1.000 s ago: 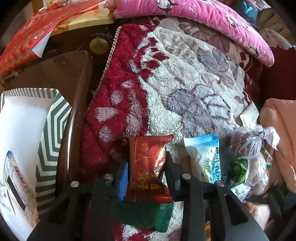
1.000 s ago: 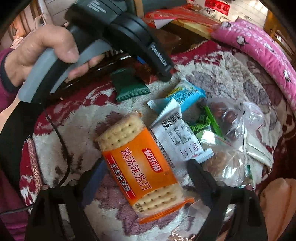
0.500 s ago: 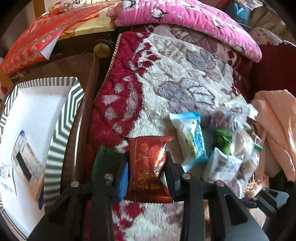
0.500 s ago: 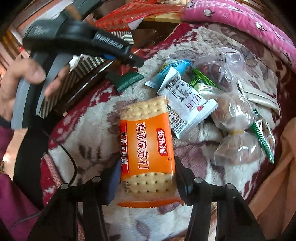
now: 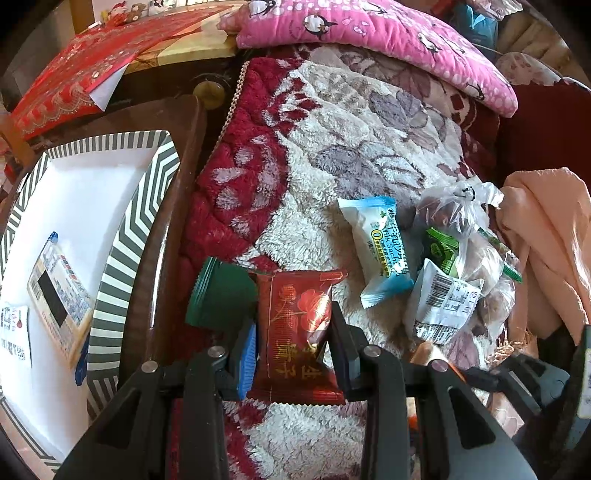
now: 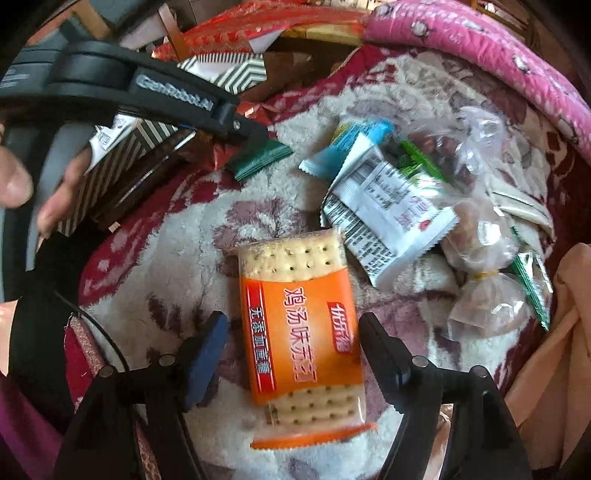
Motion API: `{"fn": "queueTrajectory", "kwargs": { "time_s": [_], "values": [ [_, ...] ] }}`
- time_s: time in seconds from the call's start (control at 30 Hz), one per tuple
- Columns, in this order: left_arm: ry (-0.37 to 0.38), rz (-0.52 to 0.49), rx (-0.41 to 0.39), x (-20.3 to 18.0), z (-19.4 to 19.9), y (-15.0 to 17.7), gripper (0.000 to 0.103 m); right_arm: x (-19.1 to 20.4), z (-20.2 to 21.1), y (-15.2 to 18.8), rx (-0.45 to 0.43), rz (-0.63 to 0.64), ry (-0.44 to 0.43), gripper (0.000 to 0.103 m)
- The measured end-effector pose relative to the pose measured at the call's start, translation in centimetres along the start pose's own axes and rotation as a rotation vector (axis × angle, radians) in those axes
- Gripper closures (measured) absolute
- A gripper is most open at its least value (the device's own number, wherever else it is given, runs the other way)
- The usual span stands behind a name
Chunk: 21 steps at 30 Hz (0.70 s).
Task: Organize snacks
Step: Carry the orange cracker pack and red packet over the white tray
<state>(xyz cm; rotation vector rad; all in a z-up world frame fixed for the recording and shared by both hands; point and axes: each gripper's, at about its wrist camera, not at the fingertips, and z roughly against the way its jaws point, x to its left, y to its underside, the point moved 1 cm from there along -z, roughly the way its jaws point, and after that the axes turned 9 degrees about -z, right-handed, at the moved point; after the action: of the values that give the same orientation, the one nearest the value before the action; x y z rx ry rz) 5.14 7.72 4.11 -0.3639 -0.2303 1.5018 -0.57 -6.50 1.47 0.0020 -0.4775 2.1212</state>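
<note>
In the left wrist view my left gripper (image 5: 293, 332) is shut on a dark red foil snack packet (image 5: 299, 295), held above the plush blanket. A green packet (image 5: 218, 291) lies just behind it. The striped box (image 5: 122, 258) sits to the left. In the right wrist view an orange cracker pack (image 6: 295, 266) lies lengthwise between the fingers of my right gripper (image 6: 291, 325). Its jaws are opening: a gap shows beside the blue pad (image 6: 207, 354), so nothing presses the pack. The left gripper (image 6: 255, 136) appears at the upper left there, held by a hand (image 6: 14, 181).
The box holds a flat printed packet (image 5: 59, 299). A pile of snacks lies to the right: a blue-white packet (image 5: 380, 247), a white barcoded packet (image 6: 388, 210) and clear knotted bags (image 6: 484, 306). A pink pillow (image 5: 369, 33) borders the far side, with peach cloth (image 5: 546, 240) on the right.
My left gripper carried the red packet toward the striped box, which fills more of the view. My right gripper rolled, closed around the cracker pack, then loosened a little.
</note>
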Motion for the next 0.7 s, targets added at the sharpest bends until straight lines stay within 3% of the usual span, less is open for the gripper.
{"fn": "queueTrajectory", "kwargs": {
  "time_s": [0.13,0.37,0.7],
  "values": [
    [-0.001,0.004,-0.011,0.1,0.8,0.3,0.070,-0.6,0.2,0.3,0.000,-0.018,-0.019,0.044],
    [-0.007,0.022,-0.054,0.5,3.4,1.0,0.070,-0.9,3.3,-0.1,-0.074,-0.036,-0.023,0.044],
    [-0.050,0.051,-0.105,2.3,6.8,2.6,0.070,1.5,5.4,-2.2,-0.146,-0.015,-0.009,0.044]
  ]
}}
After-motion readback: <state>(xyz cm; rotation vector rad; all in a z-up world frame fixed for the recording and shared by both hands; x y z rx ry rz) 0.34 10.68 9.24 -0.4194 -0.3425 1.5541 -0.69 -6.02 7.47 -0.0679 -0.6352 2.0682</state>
